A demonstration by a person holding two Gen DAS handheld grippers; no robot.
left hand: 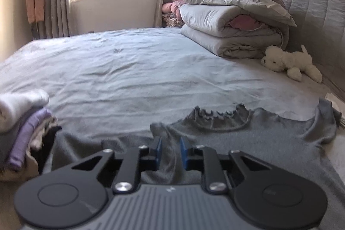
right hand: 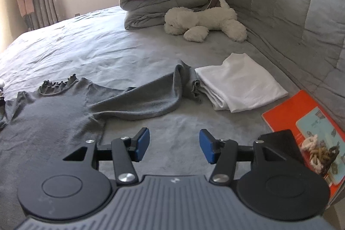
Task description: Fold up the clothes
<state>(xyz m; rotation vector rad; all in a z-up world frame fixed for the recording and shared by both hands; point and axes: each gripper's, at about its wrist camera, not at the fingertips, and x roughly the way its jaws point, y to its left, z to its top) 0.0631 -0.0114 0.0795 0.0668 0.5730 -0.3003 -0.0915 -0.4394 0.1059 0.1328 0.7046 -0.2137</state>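
Observation:
A grey long-sleeved top (left hand: 248, 143) with a frilled neckline lies flat on the bed, neck toward the window. My left gripper (left hand: 170, 149) sits at its left shoulder, and a raised ridge of the grey fabric fills the narrow gap between the blue pads. In the right wrist view the same top (right hand: 43, 113) lies at the left, its sleeve (right hand: 140, 105) stretched out to the right. My right gripper (right hand: 174, 147) hovers open over bare sheet just right of the top's body, with nothing between its fingers.
A stack of folded clothes (left hand: 25, 122) sits at the left. A folded white garment (right hand: 241, 87) touches the sleeve's end. An orange book (right hand: 301, 118) lies by the padded headboard (right hand: 291, 3). A white plush dog (right hand: 204, 21) and piled quilts (left hand: 232, 21) are farther back.

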